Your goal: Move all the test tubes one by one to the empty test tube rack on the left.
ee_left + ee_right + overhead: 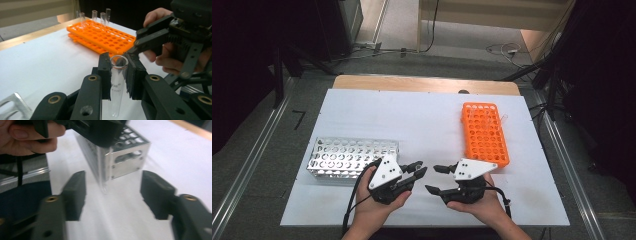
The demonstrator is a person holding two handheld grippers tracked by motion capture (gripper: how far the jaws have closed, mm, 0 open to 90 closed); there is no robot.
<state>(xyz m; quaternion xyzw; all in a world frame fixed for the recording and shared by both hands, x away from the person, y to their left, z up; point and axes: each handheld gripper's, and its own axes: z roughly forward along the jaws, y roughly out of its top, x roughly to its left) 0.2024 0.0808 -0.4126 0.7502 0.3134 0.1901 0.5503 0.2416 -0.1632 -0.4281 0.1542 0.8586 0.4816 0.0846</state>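
Note:
My left gripper (421, 168) is shut on a clear glass test tube (117, 85). The tube stands upright between the pads (105, 67), its open rim level with their tips, its rounded bottom hanging below. My right gripper (432, 179) faces it from the right, tips close to the left one's. In the right gripper view its jaws (113, 192) stand open and apart, with a faint blurred tube (103, 186) ahead of them, clear of both pads. The right gripper's fingers (152, 37) reach in just beyond the tube.
An orange tube rack (484, 134) lies at the right rear of the white mat (412, 115), with several glass tubes (101, 17) standing at its far end. A perforated metal rack (352, 157) sits at the left, close behind the left hand.

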